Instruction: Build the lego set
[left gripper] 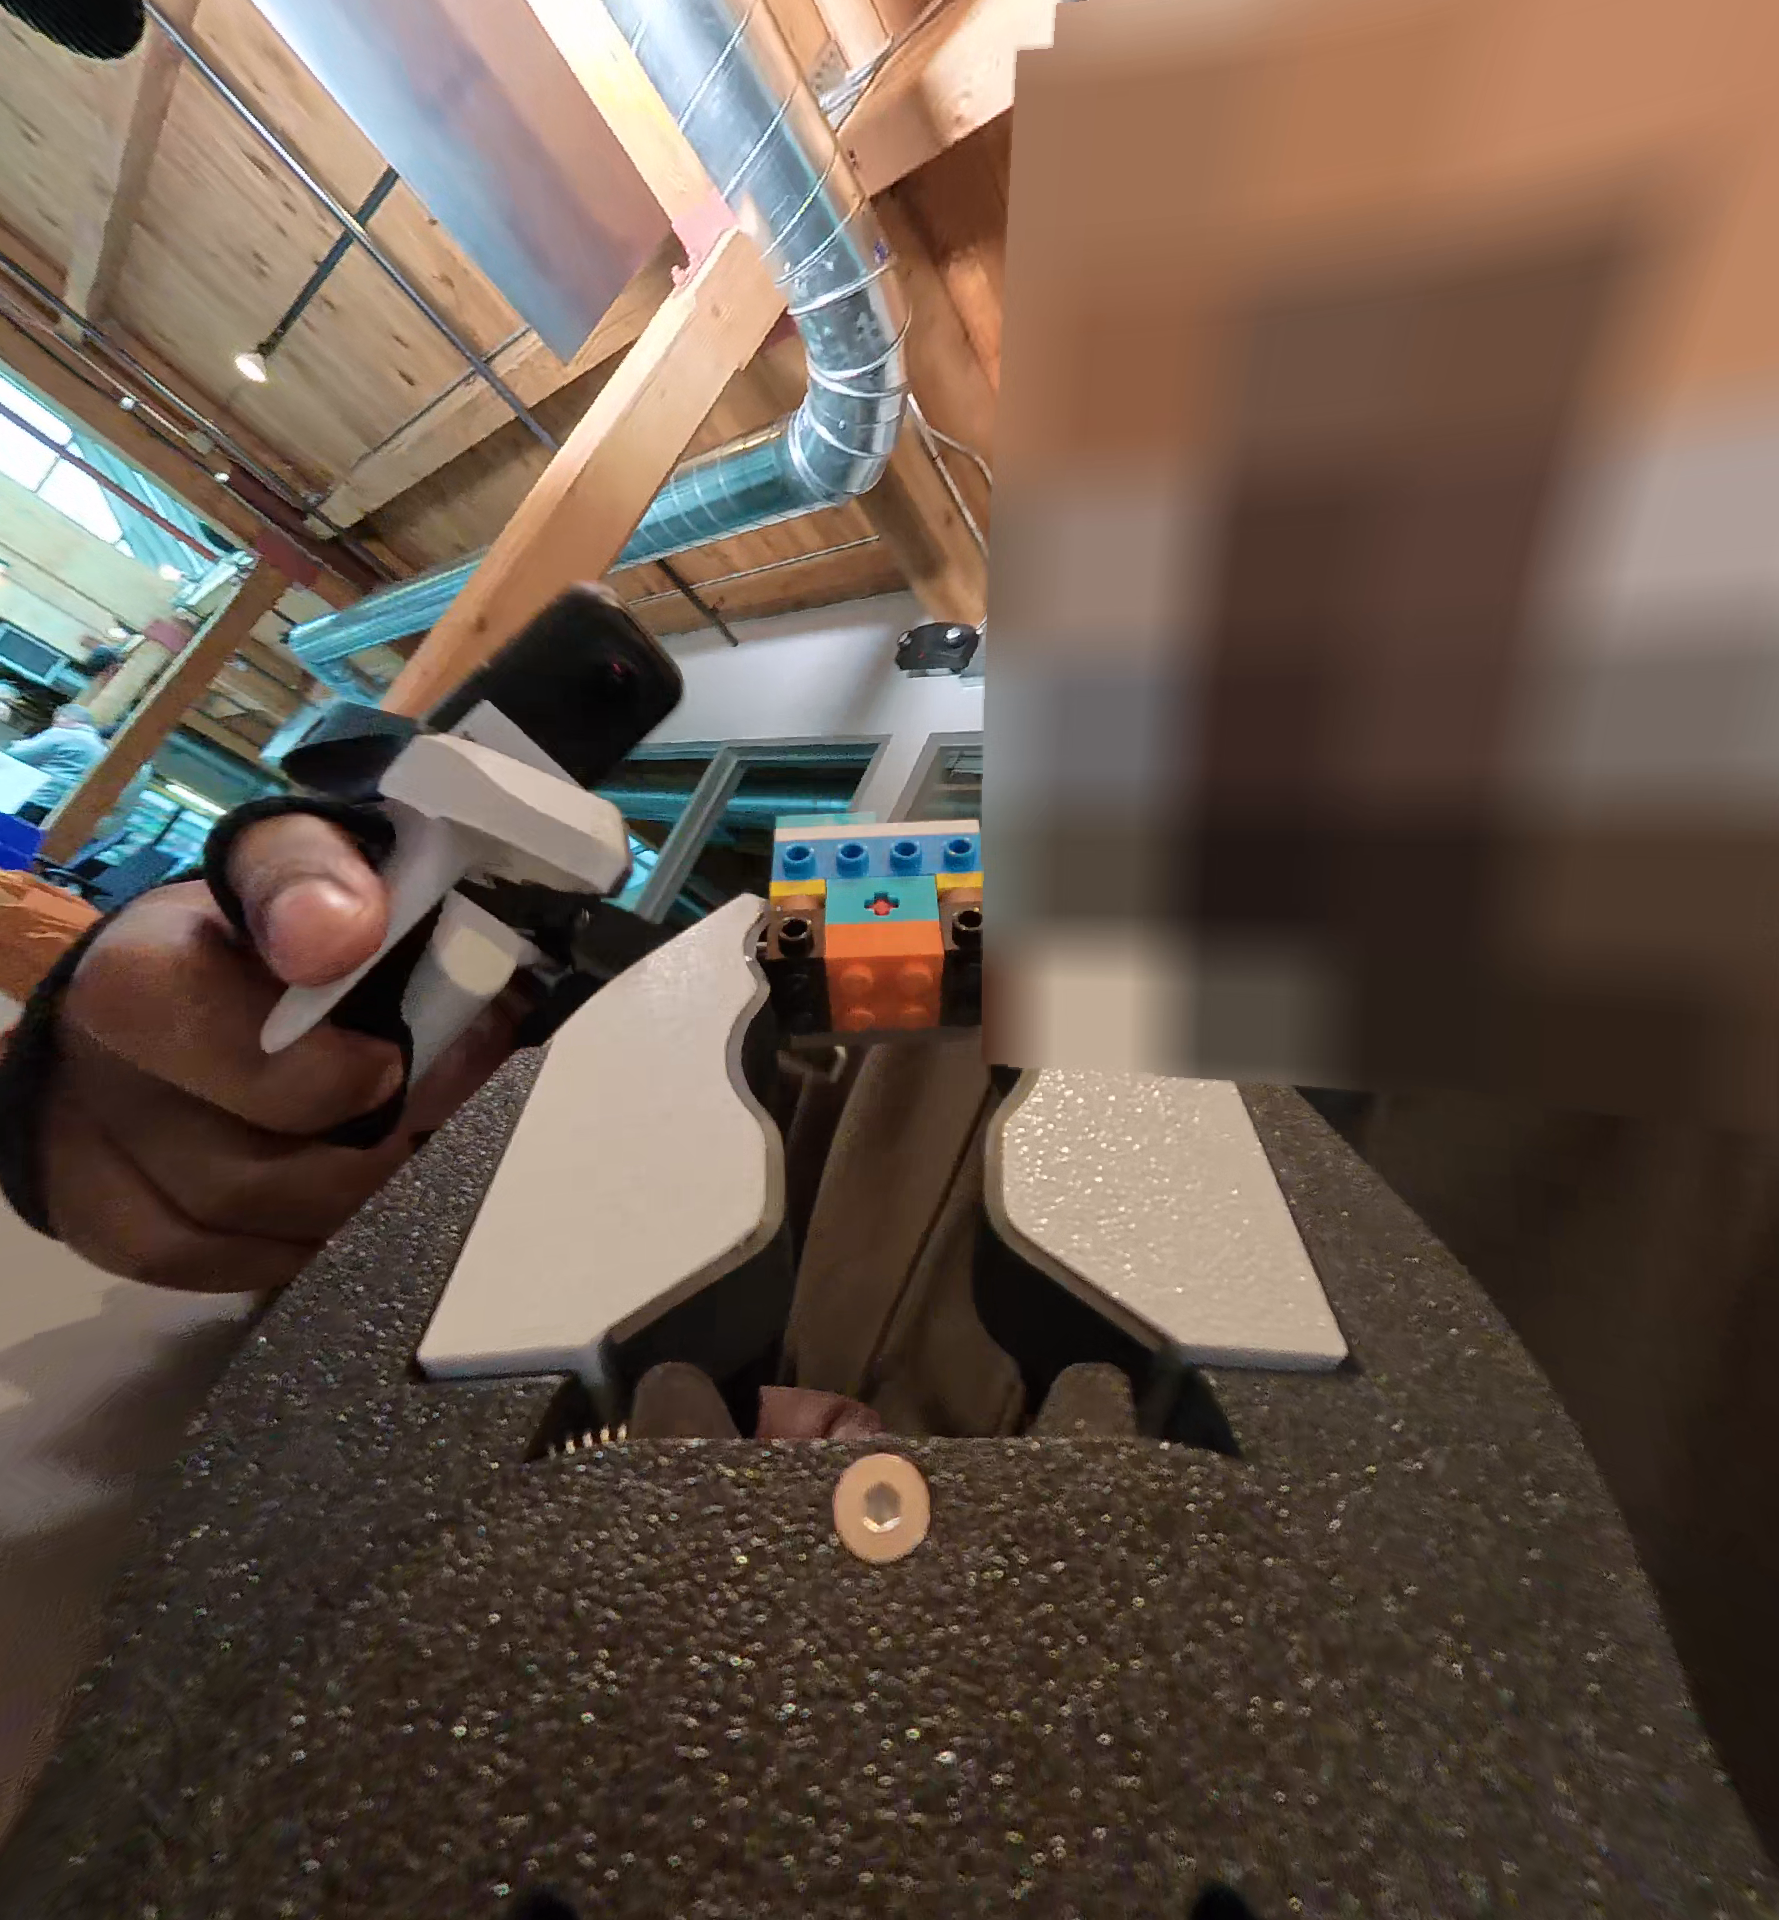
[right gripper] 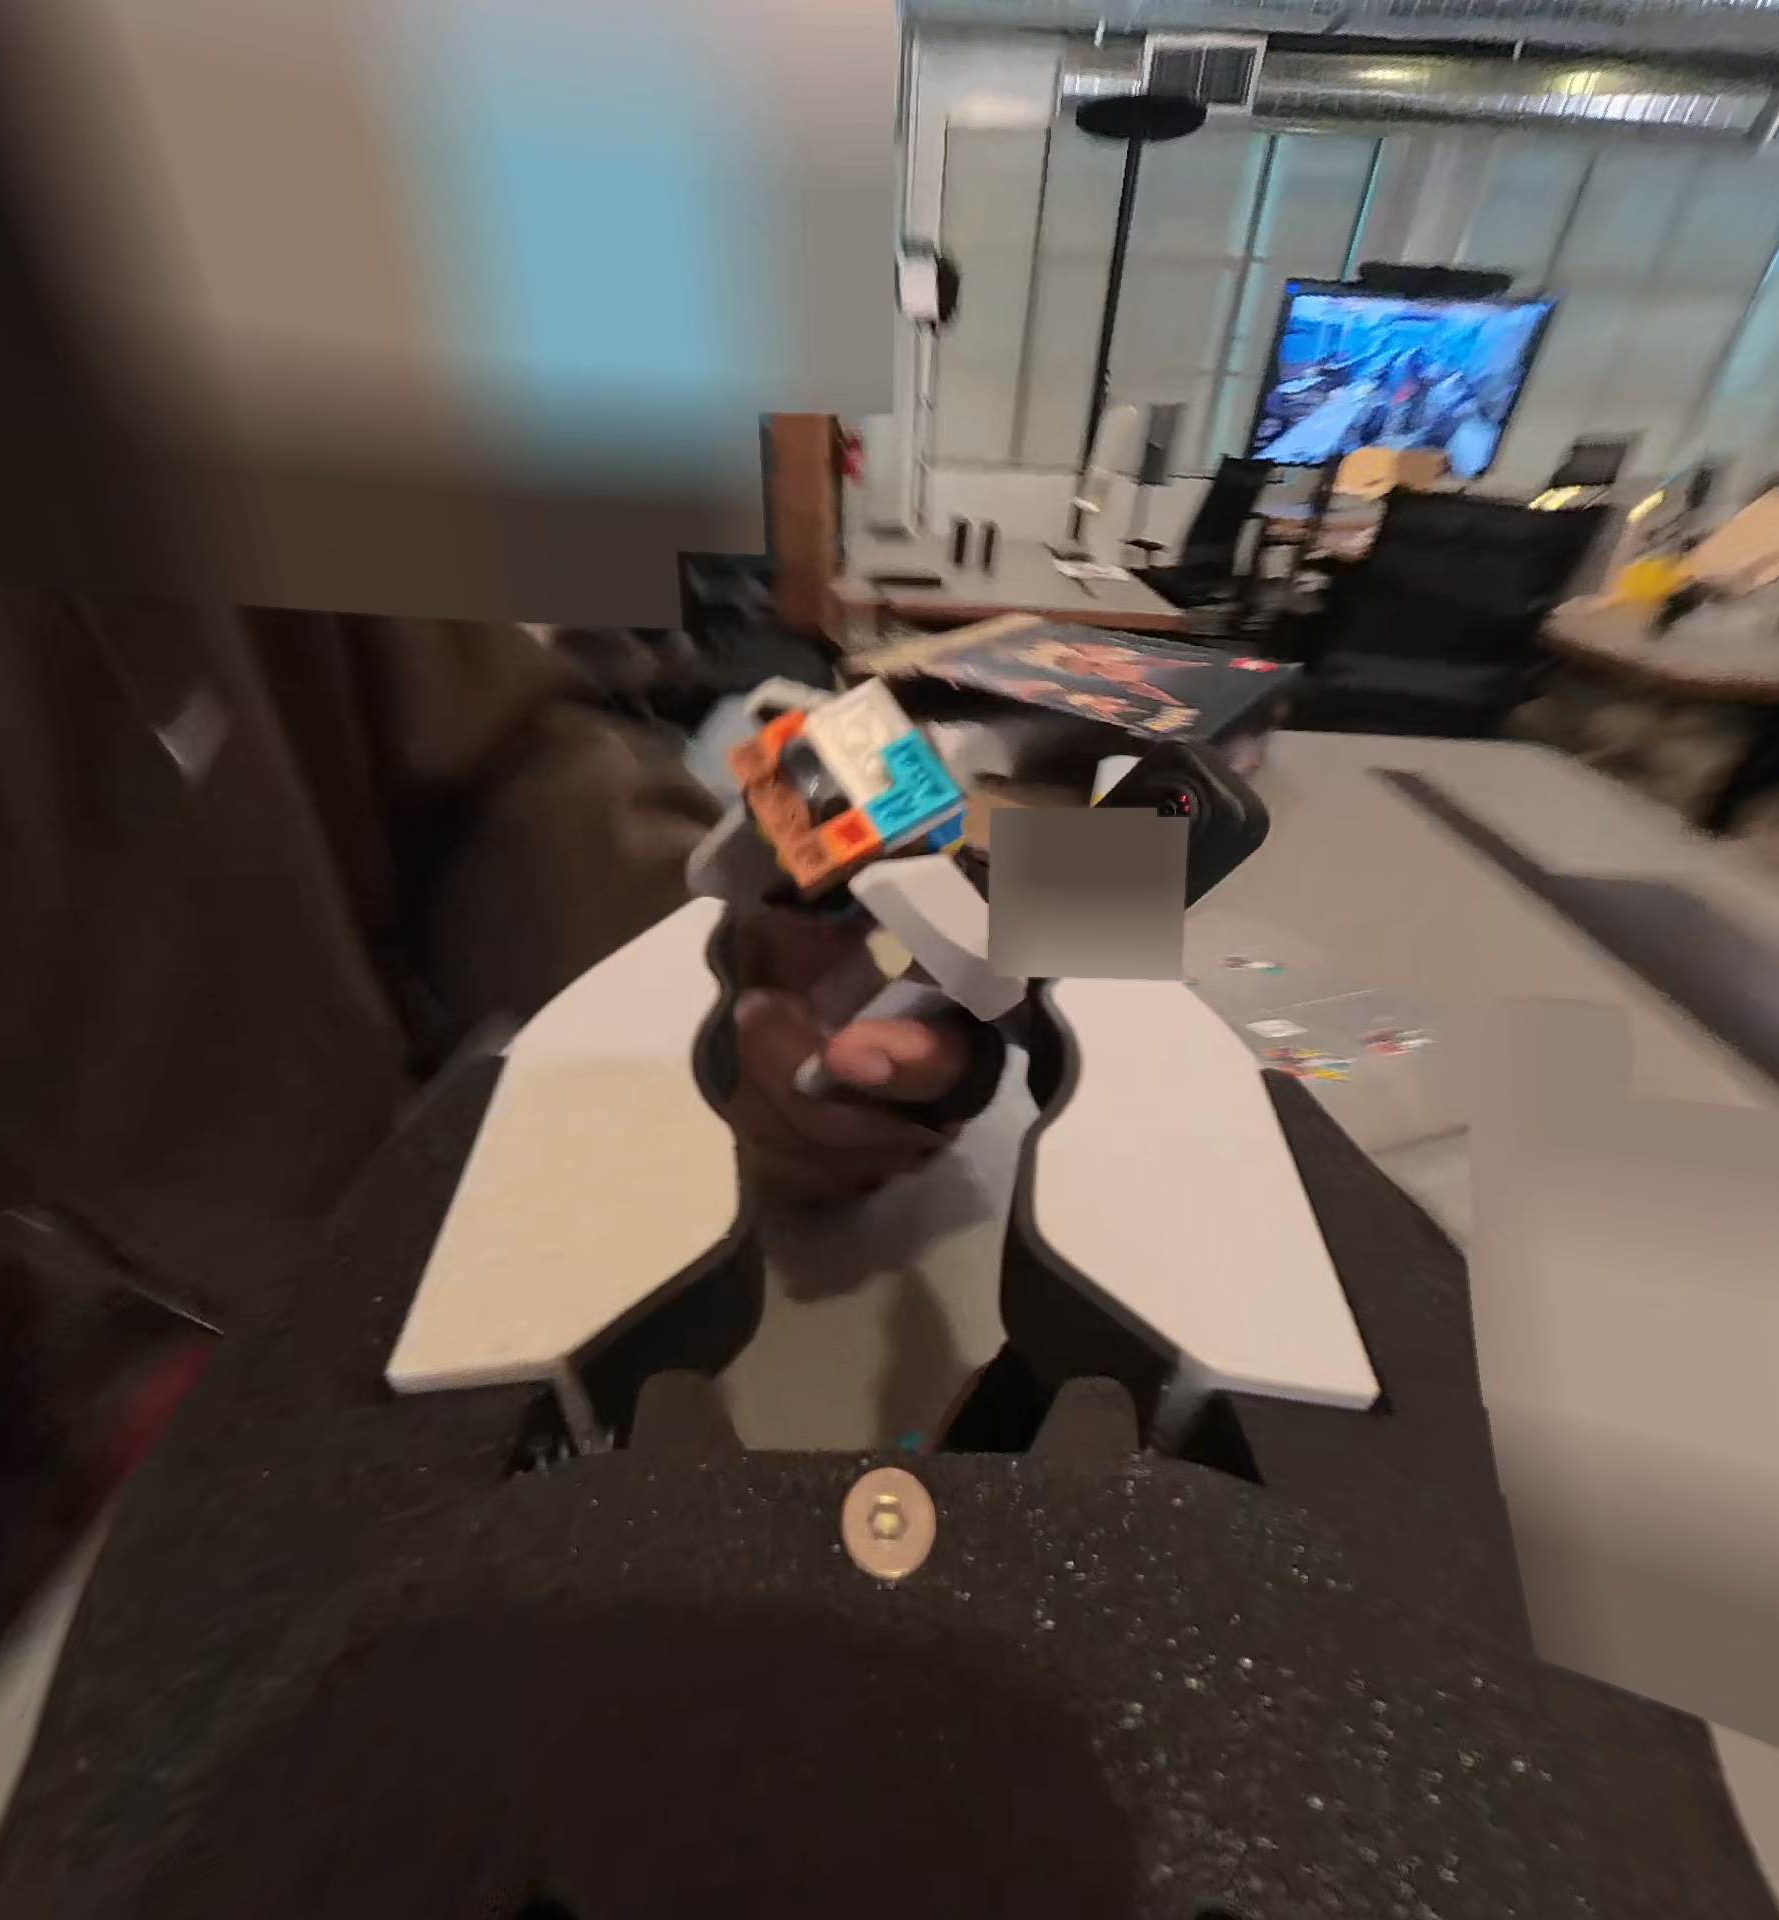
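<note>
Left wrist view is tilted upward toward the wooden ceiling; right wrist view is aimed level across the room. The small multicoloured brick assembly [left gripper: 869, 940] [right gripper: 843, 795] is seen close in both.

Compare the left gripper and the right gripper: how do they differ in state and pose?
The left gripper is shut on the lego model; the right gripper stands open and holds nothing. The left gripper points up toward the ceiling beams; the right gripper points roughly level over the grey table. Both have white fingers.
</note>
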The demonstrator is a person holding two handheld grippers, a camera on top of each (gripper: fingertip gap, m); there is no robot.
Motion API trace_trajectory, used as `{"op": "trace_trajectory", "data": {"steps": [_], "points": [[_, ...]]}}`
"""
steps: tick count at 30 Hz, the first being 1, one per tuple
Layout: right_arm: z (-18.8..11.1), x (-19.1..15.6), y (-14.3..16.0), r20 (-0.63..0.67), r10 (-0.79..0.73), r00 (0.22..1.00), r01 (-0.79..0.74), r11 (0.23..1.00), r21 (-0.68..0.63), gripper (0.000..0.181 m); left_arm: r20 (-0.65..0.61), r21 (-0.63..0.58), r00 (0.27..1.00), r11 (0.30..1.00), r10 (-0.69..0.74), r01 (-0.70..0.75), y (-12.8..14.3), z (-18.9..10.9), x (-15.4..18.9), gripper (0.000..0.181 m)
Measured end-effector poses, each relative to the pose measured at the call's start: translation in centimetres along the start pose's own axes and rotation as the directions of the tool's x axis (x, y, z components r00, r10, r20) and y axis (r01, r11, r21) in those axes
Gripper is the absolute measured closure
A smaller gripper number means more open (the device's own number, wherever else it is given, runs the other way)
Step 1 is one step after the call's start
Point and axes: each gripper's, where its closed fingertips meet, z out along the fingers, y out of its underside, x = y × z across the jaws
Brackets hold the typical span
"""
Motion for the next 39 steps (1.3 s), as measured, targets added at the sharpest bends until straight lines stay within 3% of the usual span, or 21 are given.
{"op": "trace_trajectory", "data": {"steps": [5,13,17,23,27,29,31,34,36,39], "points": [[0.3,-1.1,-0.2,-0.05,-0.243,0.969,0.243,0.97,-0.009,0.119,-0.056,0.015,0.996,0.997,-0.073,0.074,0.4,0.7,0.0,0.143],[-0.3,-1.8,-1.6,-0.043,-0.261,0.964,0.264,0.961,0.084,0.128,-0.102,-0.005,0.982,0.987,-0.162,0.162,1.5,1.8,-0.2,0.143],[-0.2,-2.2,-1.4,-0.029,-0.268,0.963,0.269,0.96,0.077,0.143,-0.089,-0.022,0.981,0.985,-0.173,0.172,1.9,1.9,-0.5,0.143],[-1.0,-1.6,-0.9,-0.06,-0.268,0.961,0.272,0.96,0.065,0.144,0.083,-0.035,0.992,0.994,-0.098,0.101,1.5,1.4,-2.1,0.136],[-2.7,-0.5,-0.8,-0.108,-0.245,0.963,0.254,0.964,0.074,0.143,0.266,-0.031,0.962,0.998,0.058,-0.052,-0.9,-0.5,-2.9,0.129],[-3.7,0.5,-0.4,-0.145,-0.235,0.961,0.245,0.968,0.06,0.143,0.378,-0.039,0.918,0.992,0.123,-0.117,-2.4,-1.9,-3.5,0.129],[-4.6,1.6,0.5,-0.184,-0.217,0.959,0.227,0.973,0.032,0.143,0.519,-0.11,0.828,0.977,0.211,-0.18,-3.3,-3.5,-4.7,0.129],[-5.4,2.9,2.3,-0.234,-0.225,0.946,0.218,0.974,-0.053,0.143,0.66,-0.338,0.642,0.918,0.389,-0.209,-2.8,-5.7,-6.8,0.129],[-5.7,3.6,3.4,-0.259,-0.235,0.937,0.214,0.971,-0.105,0.143,0.671,-0.527,0.51,0.83,0.539,-0.183,-1.5,-7.0,-8.3,0.129],[-5.8,4.4,4.8,-0.294,-0.224,0.929,0.183,0.97,-0.16,0.143,0.557,-0.775,0.374,0.626,0.741,-0.087,1.4,-8.7,-10.3,0.129]]}}
